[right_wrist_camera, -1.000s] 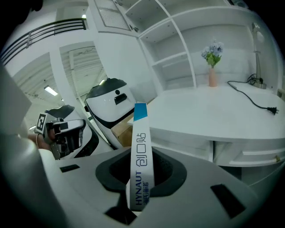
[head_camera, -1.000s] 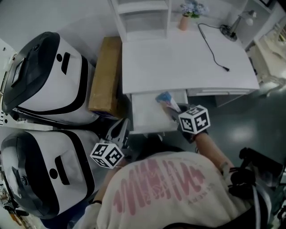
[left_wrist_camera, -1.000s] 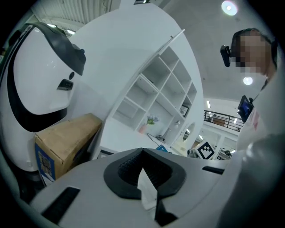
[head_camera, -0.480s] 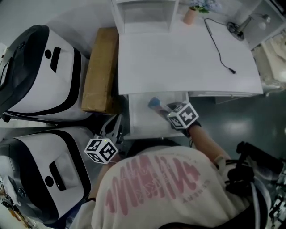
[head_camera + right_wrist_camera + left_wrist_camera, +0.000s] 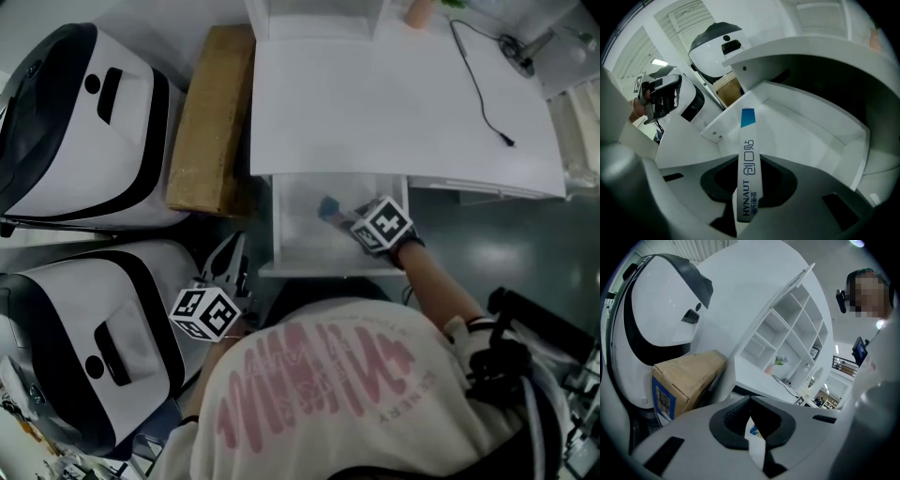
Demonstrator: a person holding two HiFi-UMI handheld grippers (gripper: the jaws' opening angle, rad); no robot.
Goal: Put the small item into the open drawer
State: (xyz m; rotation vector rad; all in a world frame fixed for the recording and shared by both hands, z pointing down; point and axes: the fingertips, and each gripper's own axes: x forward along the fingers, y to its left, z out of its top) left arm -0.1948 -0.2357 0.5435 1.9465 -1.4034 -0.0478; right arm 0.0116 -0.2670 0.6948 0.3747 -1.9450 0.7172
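Right gripper (image 5: 749, 187): jaws are narrow and clamping the small item (image 5: 747, 136) (a flat white pack with a blue end, pinched across its thin side). The grip isn't changing over the last second.
Just changed: I'm dropping the right gripper nose-down into the open drawer (image 5: 328, 271). A second ago the item was hanging up by the drawer's front edge. Now its blue end is pointing in between the walls, toward the drawer floor.
Item position: it's inside the drawer outline, left of middle, still in the jaws. I can't tell whether the blue end is touching the floor yet.
Left gripper (image 5: 751, 413): jaws are near together, and a thin white slip (image 5: 757, 446) with a bit of blue print looks pinched between them (not sure what it is). This gripper is sinking a little too, sitting left of the drawer near the cardboard box (image 5: 211, 117), well apart from the right gripper.
Desk (image 5: 375, 103): the top is bare apart from a cable (image 5: 478, 84) on the right. Nothing is blocking the drawer.
Meaning for the task: I'm judging transport as basically done and release as not done. Next I'm planning to lower a touch, then open the jaws.
Risk: the pack is long and held end-down, so it may tip against a drawer wall on release.
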